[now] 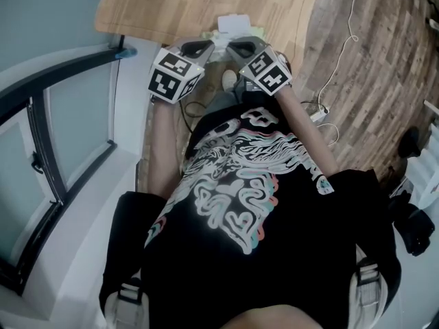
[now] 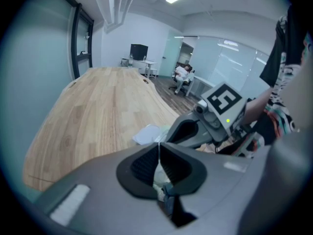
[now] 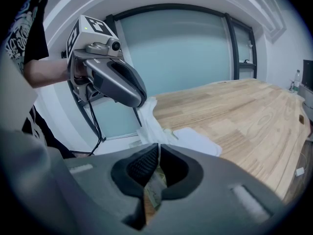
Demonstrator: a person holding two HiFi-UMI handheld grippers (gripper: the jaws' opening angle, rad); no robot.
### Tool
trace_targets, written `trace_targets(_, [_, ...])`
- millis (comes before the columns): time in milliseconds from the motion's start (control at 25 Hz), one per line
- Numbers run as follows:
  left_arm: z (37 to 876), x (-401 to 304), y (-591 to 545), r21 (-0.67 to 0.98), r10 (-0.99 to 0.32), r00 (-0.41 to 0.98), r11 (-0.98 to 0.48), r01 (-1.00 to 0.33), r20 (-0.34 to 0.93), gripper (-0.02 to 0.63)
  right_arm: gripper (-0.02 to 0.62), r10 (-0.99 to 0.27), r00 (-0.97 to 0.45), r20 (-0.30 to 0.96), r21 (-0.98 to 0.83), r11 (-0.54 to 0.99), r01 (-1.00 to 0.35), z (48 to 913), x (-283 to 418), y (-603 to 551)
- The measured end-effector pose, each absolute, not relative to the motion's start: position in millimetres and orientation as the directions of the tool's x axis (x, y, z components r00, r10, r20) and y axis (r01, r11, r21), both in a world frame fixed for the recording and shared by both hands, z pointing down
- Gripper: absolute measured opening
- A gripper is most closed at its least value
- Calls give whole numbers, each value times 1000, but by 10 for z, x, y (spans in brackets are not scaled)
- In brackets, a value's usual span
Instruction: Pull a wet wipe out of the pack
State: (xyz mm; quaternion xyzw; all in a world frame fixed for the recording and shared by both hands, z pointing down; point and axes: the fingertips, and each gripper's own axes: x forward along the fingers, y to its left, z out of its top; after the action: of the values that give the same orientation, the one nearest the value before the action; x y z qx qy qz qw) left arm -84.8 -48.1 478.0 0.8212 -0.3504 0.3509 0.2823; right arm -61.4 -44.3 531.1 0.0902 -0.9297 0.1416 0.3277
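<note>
The wet wipe pack (image 1: 234,25) lies at the near edge of the wooden table (image 1: 171,5), its pale top (image 3: 195,142) showing in the right gripper view. My right gripper (image 3: 159,152) is shut on a greenish edge of the pack (image 3: 155,190). My left gripper (image 3: 140,100) hangs just above the pack, shut on a white wipe (image 3: 148,119) that stretches from its tip down to the pack. In the left gripper view the jaws (image 2: 159,148) meet with white wipe (image 2: 159,176) behind them, and the right gripper (image 2: 172,133) is close ahead. Both grippers sit side by side in the head view, left (image 1: 200,46) and right (image 1: 236,46).
The long wooden table (image 2: 107,106) runs away from me. A glass wall with a dark frame (image 1: 48,149) stands at my left. Cables (image 1: 336,74) lie on the wood floor at my right. A seated person (image 2: 183,77) and a monitor (image 2: 139,51) are far across the room.
</note>
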Motion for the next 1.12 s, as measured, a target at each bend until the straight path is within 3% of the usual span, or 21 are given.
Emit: trace_targets(1120, [4640,-1220,-467,174,-447,458,-543,-821,768,-2,14,-82,-760,645,-192,945,-265,5345,-618,-412])
